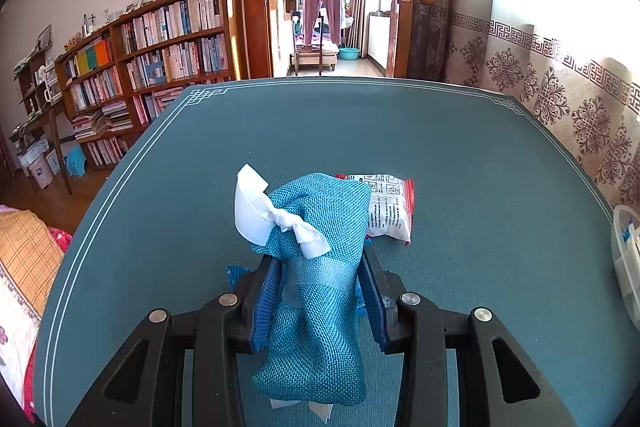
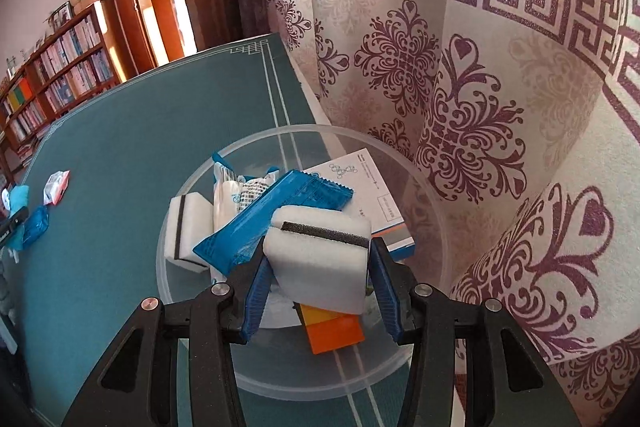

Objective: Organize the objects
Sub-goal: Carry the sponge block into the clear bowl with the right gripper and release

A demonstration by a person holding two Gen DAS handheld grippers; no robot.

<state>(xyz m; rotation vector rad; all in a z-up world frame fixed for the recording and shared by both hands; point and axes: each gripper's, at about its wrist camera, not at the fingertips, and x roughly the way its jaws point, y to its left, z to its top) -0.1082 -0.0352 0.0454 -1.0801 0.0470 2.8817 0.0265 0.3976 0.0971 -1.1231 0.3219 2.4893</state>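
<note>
So the right hand-held gripper [image 2: 320, 267] is clamped on a white foam sponge with a dark stripe [image 2: 320, 255], which sits directly over the round clear plastic tub [image 2: 424, 195] with its stripe running jaw to jaw. Drop should be straight down. The left hand-held gripper [image 1: 318, 291] grips a teal woven pouch [image 1: 316, 267] above the teal worktop [image 1: 480, 167], well left of the tub.

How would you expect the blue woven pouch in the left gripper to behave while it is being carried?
The blue woven pouch looks floppy: it pinches in between the left gripper pads and bulges on either side. Its coarse weave probably resists slipping. The loose white ribbon may dangle or snag.
</note>
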